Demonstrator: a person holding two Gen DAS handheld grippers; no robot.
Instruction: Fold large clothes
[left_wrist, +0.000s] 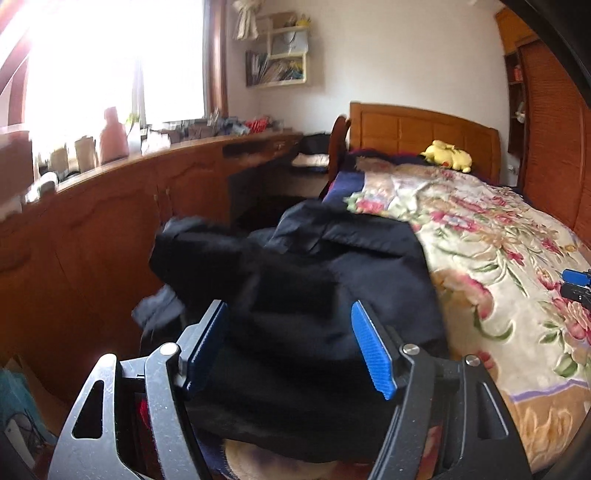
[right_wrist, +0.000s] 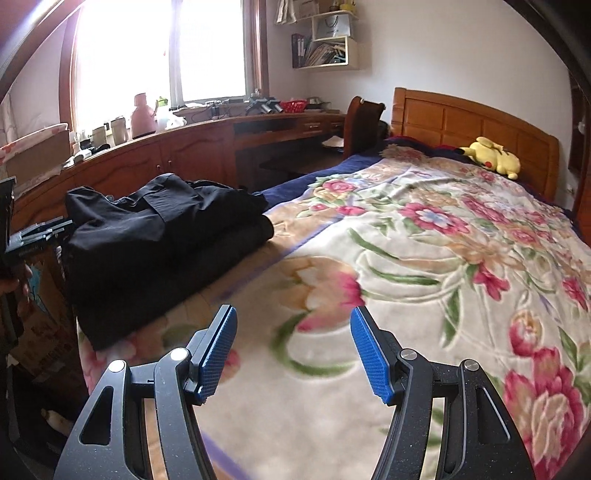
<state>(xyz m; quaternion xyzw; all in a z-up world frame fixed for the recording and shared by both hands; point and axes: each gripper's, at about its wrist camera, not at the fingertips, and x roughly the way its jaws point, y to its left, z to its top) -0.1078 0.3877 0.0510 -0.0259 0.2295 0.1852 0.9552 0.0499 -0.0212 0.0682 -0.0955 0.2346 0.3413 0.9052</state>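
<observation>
A black garment lies folded in a thick stack at the near left corner of the bed; it also shows in the right wrist view. My left gripper is open, its blue pads spread just above the garment, holding nothing. My right gripper is open and empty over the floral blanket, to the right of the garment. The right gripper's tips show at the right edge of the left wrist view. The left gripper shows at the left edge of the right wrist view.
A yellow plush toy lies by the wooden headboard. A long wooden desk with bottles and clutter runs along the window wall left of the bed. A chair stands by the desk. Cardboard boxes sit on the floor at left.
</observation>
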